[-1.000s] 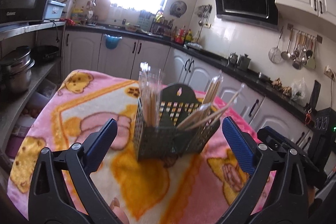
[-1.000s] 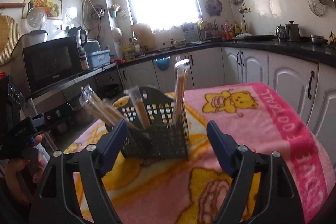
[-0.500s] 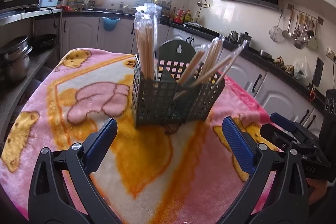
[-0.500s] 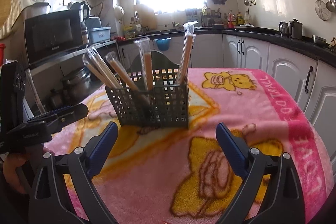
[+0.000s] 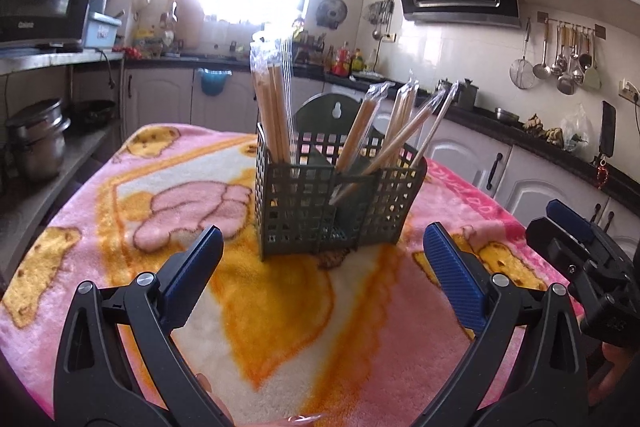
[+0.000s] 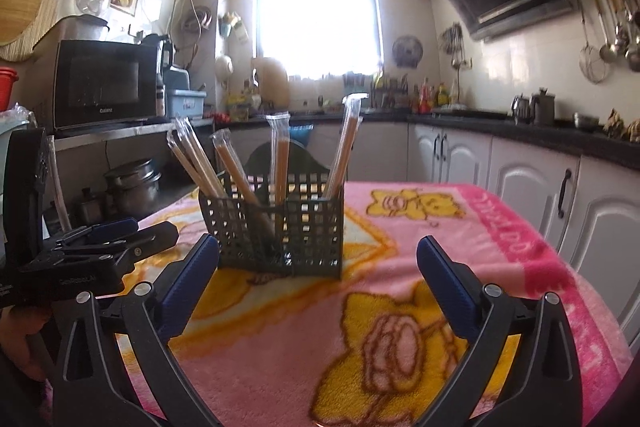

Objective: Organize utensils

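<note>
A dark green mesh utensil caddy (image 5: 336,199) stands upright on the pink cartoon blanket (image 5: 256,307). It holds several plastic-wrapped chopstick packs (image 5: 274,107), one bundle upright on the left, others leaning right. In the right wrist view the caddy (image 6: 276,227) stands ahead of centre, its packs (image 6: 280,159) fanned out. My left gripper (image 5: 320,275) is open and empty, a short way in front of the caddy. My right gripper (image 6: 318,283) is open and empty, also short of the caddy. Each gripper shows in the other's view, the right (image 5: 580,251) and the left (image 6: 92,247).
The blanket covers a table whose edges fall away left and right. Kitchen counters with white cabinets (image 6: 520,187) run along the right. A shelf with metal pots (image 5: 36,143) and a microwave (image 6: 104,83) stands at the left. Ladles hang on the wall (image 5: 560,59).
Both grippers have drawn back from the caddy and lifted a little; the caddy now looks smaller and farther ahead. Both stay open and empty. The caddy has not moved.
</note>
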A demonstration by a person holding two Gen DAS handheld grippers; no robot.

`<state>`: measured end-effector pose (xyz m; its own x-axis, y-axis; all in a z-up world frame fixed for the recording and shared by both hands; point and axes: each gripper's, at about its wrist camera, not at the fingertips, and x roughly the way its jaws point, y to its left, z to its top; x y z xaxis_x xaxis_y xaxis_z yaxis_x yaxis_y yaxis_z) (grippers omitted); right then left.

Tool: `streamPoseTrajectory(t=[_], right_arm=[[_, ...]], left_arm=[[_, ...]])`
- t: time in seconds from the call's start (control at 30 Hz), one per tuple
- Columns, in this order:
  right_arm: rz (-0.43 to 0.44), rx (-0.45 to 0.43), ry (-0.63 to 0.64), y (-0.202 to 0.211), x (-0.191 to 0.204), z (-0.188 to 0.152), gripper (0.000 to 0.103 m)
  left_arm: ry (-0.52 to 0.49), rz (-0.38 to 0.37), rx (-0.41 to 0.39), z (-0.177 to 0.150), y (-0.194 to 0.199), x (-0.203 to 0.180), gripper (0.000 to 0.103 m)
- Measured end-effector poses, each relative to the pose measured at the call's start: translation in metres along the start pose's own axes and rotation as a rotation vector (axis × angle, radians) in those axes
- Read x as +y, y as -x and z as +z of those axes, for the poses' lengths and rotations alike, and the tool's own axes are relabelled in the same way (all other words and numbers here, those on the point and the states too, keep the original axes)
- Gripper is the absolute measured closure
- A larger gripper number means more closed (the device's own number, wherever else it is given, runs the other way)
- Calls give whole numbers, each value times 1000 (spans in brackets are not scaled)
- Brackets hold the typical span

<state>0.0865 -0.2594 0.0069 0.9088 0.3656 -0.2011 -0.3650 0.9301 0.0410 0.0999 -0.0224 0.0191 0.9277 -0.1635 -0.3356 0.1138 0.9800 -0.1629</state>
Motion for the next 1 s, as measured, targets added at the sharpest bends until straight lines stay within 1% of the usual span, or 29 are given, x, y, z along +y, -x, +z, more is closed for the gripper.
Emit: streamPoseTrajectory(t=[0.1, 0.17, 0.33, 0.5, 1.0], right_arm=[[2, -25, -16, 3, -2, -2, 7], [-6, -37, -23, 5, -3, -2, 7], [-30, -66, -29, 9, -4, -3, 7], [-27, -67, -31, 11, -4, -4, 6], [-31, -73, -30, 13, -3, -5, 6]], left_arm=[[3, -3, -30, 0, 4, 1, 11], [-15, 5, -55, -2, 6, 1, 10], [-29, 3, -85, -2, 11, -2, 11], [-47, 6, -96, -3, 13, -6, 10], [-39, 16, -99, -3, 14, -4, 11]])
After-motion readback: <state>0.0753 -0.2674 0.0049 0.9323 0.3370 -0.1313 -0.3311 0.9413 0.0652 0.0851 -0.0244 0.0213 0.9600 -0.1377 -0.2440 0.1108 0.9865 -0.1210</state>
